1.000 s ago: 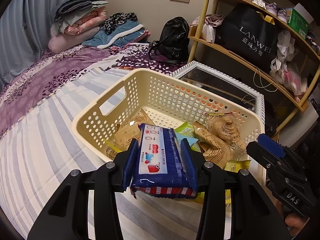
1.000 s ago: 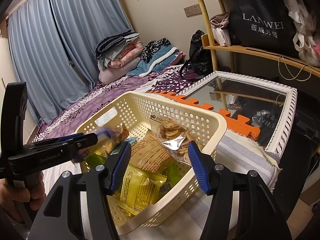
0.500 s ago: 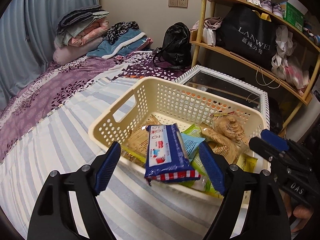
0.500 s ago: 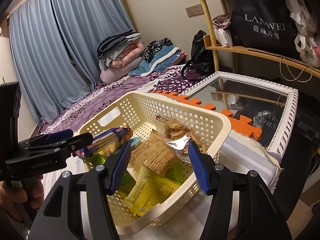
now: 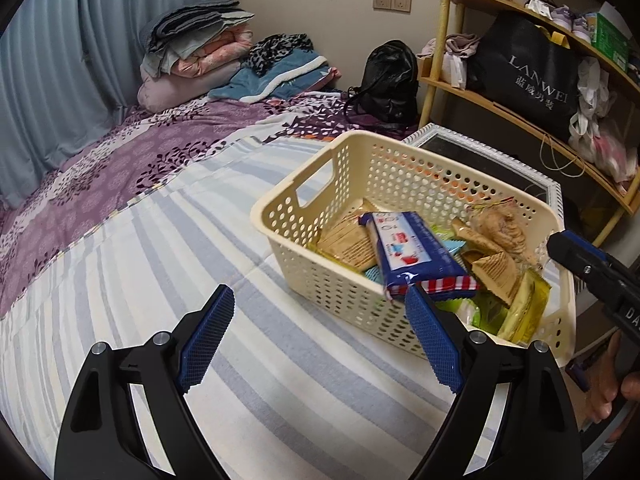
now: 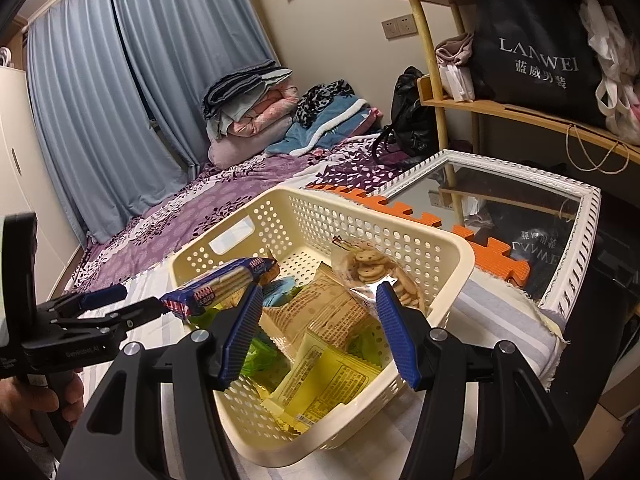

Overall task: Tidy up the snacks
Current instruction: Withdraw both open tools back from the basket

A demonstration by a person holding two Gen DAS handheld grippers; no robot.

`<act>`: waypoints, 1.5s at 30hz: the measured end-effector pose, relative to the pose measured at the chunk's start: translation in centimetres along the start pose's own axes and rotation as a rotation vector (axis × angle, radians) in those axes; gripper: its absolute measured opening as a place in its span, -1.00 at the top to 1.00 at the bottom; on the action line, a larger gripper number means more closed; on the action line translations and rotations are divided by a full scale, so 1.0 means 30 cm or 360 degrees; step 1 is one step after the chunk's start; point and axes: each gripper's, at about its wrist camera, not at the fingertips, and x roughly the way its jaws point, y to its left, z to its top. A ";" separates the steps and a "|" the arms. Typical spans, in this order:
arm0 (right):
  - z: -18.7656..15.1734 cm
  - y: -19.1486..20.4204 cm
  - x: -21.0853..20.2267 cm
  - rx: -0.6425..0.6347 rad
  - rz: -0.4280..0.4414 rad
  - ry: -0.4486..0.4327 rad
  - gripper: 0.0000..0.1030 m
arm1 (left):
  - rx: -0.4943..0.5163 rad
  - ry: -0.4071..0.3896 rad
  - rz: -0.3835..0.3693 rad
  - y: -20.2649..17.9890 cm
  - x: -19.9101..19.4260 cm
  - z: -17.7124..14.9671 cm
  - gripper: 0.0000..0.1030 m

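Left hand-held gripper (image 5: 316,330): jaws have just been opening; wide apart, nothing between them.
Right hand-held gripper (image 6: 320,330): partly spread, empty, over the basket's (image 5: 320,236) near corner.
Blue biscuit pack (image 5: 412,252): lies atop the snacks, one end overhanging the rim at 6 o'clock.
Risk: the overhang could tip it onto the bed (image 5: 200,248).
Unclear: the lower packets are buried.

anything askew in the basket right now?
Yes: the blue biscuit pack isn't lying flat. It rests on top of the other snacks with its striped end poking over the basket rim nearest the left gripper, whose jaws have just been opening and are empty.
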 end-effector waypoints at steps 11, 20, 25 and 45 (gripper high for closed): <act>0.006 -0.001 -0.008 0.0003 -0.0006 -0.0019 -0.65 | -0.0004 0.0061 0.0021 -0.027 0.096 0.026 -0.94; 0.005 0.002 -0.003 0.0004 0.0011 0.0000 -0.76 | 0.0018 0.0049 0.0038 -0.053 0.088 0.031 -0.94; 0.007 0.014 -0.014 -0.0012 0.0012 -0.0006 -0.80 | -0.0002 0.0002 0.0033 -0.053 0.053 0.037 -0.94; 0.019 0.130 -0.209 -0.0153 -0.0050 -0.0242 -0.90 | -0.0029 -0.0189 0.0061 -0.029 -0.147 0.027 -0.94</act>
